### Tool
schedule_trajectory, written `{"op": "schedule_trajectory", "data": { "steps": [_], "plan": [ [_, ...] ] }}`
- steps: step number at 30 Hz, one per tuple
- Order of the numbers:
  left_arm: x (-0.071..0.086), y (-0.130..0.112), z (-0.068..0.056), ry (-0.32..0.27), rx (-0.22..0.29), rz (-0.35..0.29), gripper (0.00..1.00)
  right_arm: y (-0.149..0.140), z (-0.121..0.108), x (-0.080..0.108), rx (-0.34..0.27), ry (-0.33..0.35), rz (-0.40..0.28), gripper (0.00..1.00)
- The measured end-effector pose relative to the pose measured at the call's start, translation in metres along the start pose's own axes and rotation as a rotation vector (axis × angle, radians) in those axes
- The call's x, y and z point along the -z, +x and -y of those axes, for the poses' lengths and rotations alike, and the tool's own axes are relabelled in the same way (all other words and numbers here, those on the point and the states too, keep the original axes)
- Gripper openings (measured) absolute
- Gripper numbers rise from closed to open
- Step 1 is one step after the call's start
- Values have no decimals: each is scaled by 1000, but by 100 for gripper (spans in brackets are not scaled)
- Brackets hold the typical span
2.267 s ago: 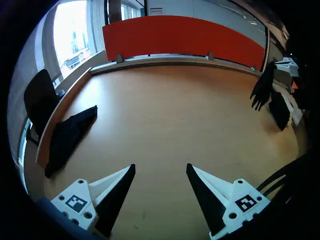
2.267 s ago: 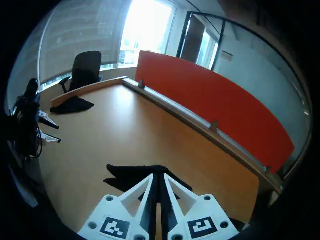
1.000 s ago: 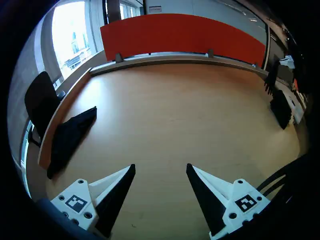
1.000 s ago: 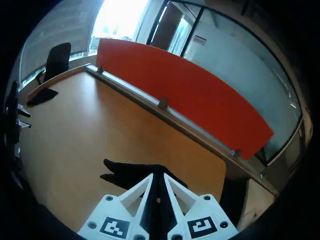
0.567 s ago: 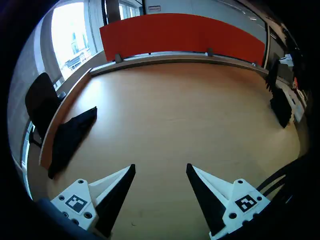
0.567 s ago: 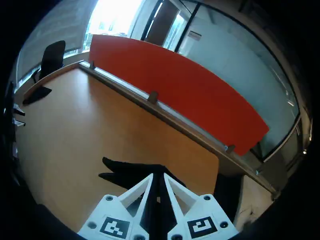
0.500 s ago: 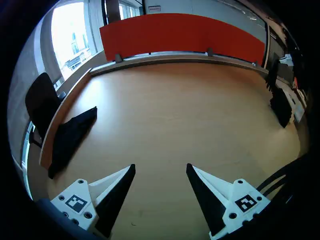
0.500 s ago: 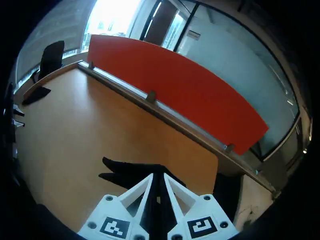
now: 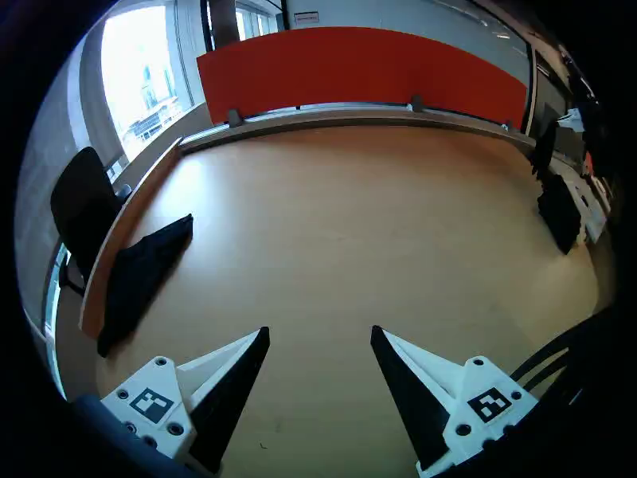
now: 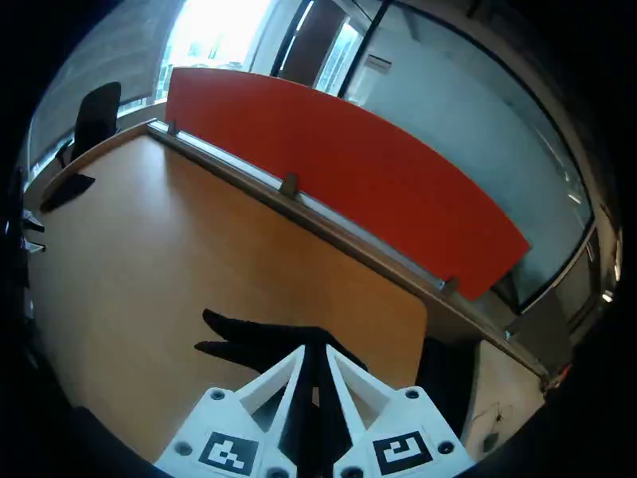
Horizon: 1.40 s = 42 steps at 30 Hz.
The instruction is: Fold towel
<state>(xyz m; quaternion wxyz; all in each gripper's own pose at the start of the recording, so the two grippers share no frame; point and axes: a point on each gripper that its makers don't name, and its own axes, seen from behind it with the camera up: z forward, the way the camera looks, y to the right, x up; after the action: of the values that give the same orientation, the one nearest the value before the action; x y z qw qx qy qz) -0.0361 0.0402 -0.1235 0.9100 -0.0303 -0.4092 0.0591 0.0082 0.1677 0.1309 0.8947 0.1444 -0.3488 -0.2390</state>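
R gripper (image 10: 317,350) fingers pressed together, pinching a black towel (image 10: 251,342): soft, limp, ragged edge poking out past the tips, rest hidden under the fingers. L gripper (image 9: 318,330) spread wide over smooth wood table (image 9: 342,223), well apart from a 2nd dark cloth (image 9: 143,275) crumpled at table edge nr black chair (image 9: 80,199)

Desk layout
A crumpled black cloth (image 9: 139,275) lies at the left edge of the wooden desk (image 9: 358,231), a black office chair (image 9: 80,207) beyond it; a red partition panel (image 9: 358,68) lines the far edge; a black fabric towel (image 10: 239,344) is at the right end.
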Motion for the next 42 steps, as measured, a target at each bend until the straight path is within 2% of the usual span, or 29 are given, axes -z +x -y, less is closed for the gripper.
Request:
{"op": "schedule_trajectory", "data": {
  "steps": [8, 20, 26, 42],
  "plan": [
    [-2, 5, -7, -12, -9, -4, 94, -17, -5, 14, -9, -8, 12, 4],
    [-6, 12, -19, -41, -26, -12, 94, -80, 0, 52, -45, -9, 67, 4],
    [-7, 12, -21, -50, -33, -12, 94, -102, 9, 61, -67, -4, 84, 4],
    [-5, 12, -18, -53, -28, -18, 94, -103, 23, 62, -67, 2, 90, 4]
  ]
}}
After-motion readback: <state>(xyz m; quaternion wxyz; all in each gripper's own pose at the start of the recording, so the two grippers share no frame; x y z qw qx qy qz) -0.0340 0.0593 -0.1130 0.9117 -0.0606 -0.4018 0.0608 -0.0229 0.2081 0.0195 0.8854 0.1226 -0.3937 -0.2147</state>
